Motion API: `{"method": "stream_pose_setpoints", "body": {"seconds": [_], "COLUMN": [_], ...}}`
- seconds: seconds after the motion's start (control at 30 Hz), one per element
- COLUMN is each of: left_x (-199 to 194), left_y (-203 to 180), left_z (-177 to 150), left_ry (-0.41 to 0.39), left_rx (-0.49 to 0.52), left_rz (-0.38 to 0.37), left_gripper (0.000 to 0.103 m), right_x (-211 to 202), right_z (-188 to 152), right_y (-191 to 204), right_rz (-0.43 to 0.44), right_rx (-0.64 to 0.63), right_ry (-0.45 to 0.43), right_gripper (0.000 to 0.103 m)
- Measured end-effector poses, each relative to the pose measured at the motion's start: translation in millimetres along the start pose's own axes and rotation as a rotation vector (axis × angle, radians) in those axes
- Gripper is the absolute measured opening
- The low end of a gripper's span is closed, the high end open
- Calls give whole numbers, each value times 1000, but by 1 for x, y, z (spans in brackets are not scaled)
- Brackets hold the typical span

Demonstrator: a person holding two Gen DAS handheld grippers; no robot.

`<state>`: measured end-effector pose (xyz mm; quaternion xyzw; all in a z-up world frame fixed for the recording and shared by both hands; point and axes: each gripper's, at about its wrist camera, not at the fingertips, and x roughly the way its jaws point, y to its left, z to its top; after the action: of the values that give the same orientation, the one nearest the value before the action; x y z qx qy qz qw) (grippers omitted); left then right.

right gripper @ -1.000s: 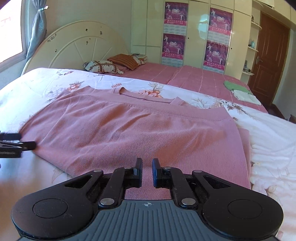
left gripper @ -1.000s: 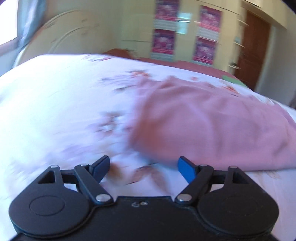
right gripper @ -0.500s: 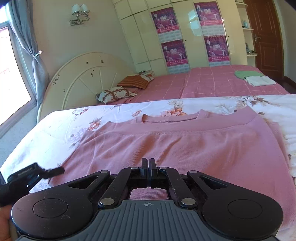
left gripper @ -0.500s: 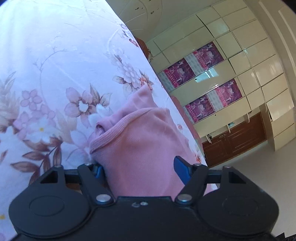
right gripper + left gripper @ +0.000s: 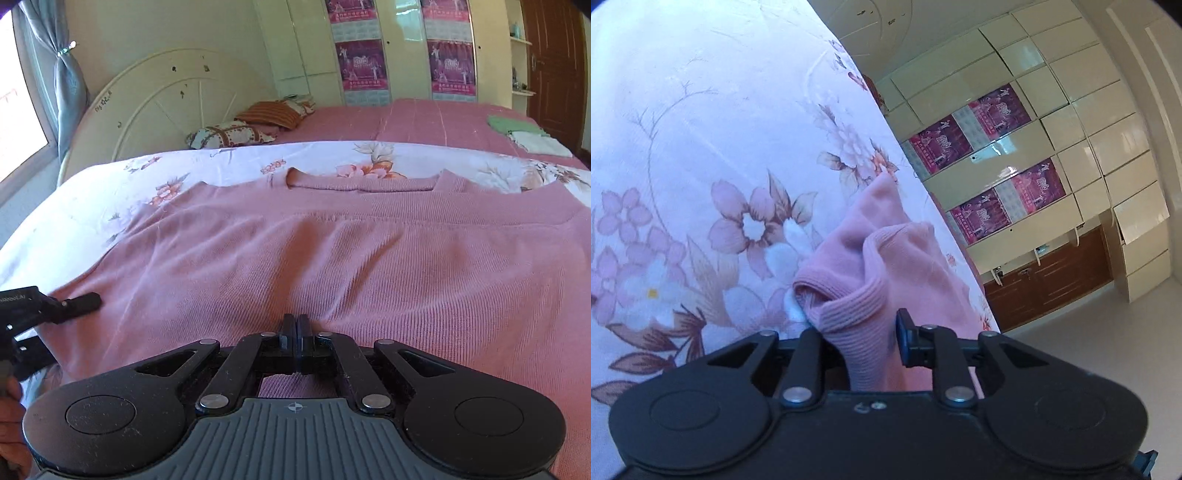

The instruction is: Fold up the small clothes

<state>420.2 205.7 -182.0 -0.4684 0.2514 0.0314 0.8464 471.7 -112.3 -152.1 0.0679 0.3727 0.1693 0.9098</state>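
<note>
Pink sweater [image 5: 332, 266] spread flat across bed [image 5: 55, 229], sleeves seemingly tucked. Left gripper [image 5: 860, 343] fingers pinch its cuffed left edge; right gripper [image 5: 297, 338] fingers pinch near hem. Lengthwise fold remains.

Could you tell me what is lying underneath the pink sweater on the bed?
The pink sweater lies on a white floral bedsheet, which shows around its far and left edges. Whatever is beneath the sweater's middle is covered and cannot be seen.
</note>
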Motion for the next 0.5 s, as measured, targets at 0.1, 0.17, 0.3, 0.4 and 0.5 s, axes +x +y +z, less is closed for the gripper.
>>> {"method": "stream_pose_setpoints", "body": {"seconds": [0.1, 0.17, 0.3, 0.4, 0.5], "left_x": [6, 10, 7, -3, -7], "left_y": [-3, -4, -8, -23, -68], "left_z": [2, 4, 5, 8, 11], "left_ry": [-13, -15, -6, -27, -9], "left_rx": [-1, -10, 54, 103, 246], "left_rz": [32, 51, 62, 20, -51], "left_gripper": [18, 16, 11, 10, 10], "right_x": [-4, -8, -7, 6, 4], "right_z": [-4, -4, 3, 3, 3], "right_y": [-6, -7, -3, -2, -10], "right_rz": [19, 19, 47, 28, 51], "right_rx": [22, 30, 27, 16, 75], "right_ry": [-9, -23, -56, -34, -36], "right_gripper": [0, 0, 0, 0, 0]}}
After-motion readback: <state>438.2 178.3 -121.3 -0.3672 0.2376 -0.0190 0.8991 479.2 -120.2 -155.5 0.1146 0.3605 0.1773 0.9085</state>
